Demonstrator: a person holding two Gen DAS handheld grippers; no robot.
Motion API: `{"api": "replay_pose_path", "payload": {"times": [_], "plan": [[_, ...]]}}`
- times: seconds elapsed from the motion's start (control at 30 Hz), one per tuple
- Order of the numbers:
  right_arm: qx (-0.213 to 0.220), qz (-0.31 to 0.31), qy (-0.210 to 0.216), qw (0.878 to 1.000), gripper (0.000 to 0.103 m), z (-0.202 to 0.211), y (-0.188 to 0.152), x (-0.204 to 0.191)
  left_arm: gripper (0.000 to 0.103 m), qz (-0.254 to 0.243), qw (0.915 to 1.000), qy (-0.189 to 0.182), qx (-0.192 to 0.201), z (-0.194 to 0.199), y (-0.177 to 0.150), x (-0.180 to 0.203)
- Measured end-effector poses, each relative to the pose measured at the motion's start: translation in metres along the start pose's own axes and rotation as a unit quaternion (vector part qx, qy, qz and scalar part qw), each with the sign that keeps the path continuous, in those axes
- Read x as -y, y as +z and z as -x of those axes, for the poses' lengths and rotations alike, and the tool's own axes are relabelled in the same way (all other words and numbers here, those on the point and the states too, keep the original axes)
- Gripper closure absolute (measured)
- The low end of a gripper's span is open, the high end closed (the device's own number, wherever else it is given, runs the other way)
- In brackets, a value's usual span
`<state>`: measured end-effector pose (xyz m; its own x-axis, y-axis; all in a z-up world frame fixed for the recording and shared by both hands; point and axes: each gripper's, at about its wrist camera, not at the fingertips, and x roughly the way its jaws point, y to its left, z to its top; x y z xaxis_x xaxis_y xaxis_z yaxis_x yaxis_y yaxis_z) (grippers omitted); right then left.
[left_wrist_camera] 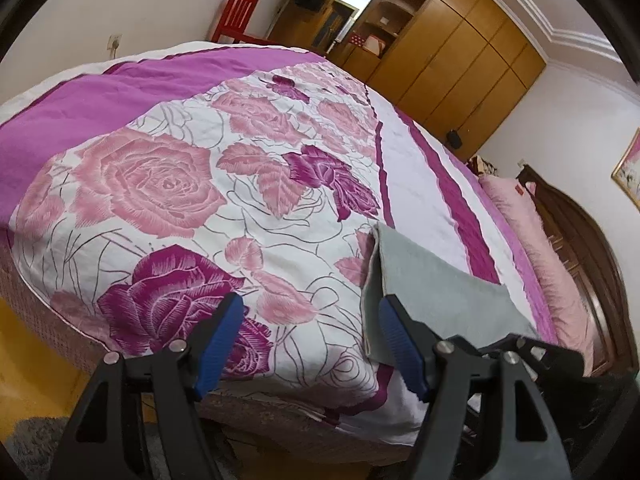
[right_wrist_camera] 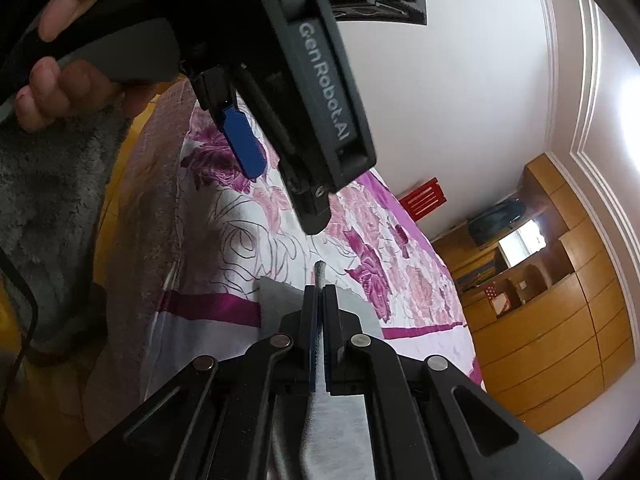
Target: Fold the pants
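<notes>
The grey pants (left_wrist_camera: 432,292) lie as a flat folded strip on the rose-patterned bedspread (left_wrist_camera: 160,184), near the bed's front right corner. My left gripper (left_wrist_camera: 310,302) hovers over the bedspread, open wide; its right finger overlaps the pants' left edge and nothing is pinched between the pads. In the right wrist view, my right gripper (right_wrist_camera: 319,292) is shut on a raised ridge of the grey pants (right_wrist_camera: 320,270), which pokes out past the tips. The left gripper's blue pad (right_wrist_camera: 242,144) hangs just above, held by a person's hand (right_wrist_camera: 60,80).
A pink pillow (left_wrist_camera: 532,232) and a dark wooden headboard (left_wrist_camera: 580,240) border the bed on the right. A wooden wardrobe (left_wrist_camera: 460,52) and a red chair (left_wrist_camera: 236,12) stand beyond the bed. A grey rug (right_wrist_camera: 40,200) lies on the yellow floor beside it.
</notes>
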<state>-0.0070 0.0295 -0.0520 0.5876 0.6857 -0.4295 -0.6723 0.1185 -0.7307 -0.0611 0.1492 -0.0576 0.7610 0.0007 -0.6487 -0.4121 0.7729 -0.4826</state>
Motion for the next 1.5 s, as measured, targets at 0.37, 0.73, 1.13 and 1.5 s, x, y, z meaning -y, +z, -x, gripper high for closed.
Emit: {"api": "replay_pose_path", "payload": {"times": [0.37,0.73,1.13,1.5], "plan": [[0.017,-0.012,-0.004,1.0,0.101,0.011,0.004,-0.001,0.029,0.005,1.0,-0.001,-0.003,-0.001,0.0,-0.001],[0.005,0.047,0.013,0.999,0.1,0.0,-0.003,-0.035,0.029,0.008,0.9999,-0.004,-0.009,-0.003,-0.001,-0.002],[-0.066,-0.04,-0.013,0.997,0.074,0.073,-0.047,-0.014,0.029,-0.064,0.9979,-0.007,-0.001,-0.009,0.0,0.031],[-0.196,-0.14,-0.099,0.965,0.074,0.112,-0.153,0.033,0.039,-0.208,0.9779,-0.009,-0.017,-0.053,-0.017,0.127]]}}
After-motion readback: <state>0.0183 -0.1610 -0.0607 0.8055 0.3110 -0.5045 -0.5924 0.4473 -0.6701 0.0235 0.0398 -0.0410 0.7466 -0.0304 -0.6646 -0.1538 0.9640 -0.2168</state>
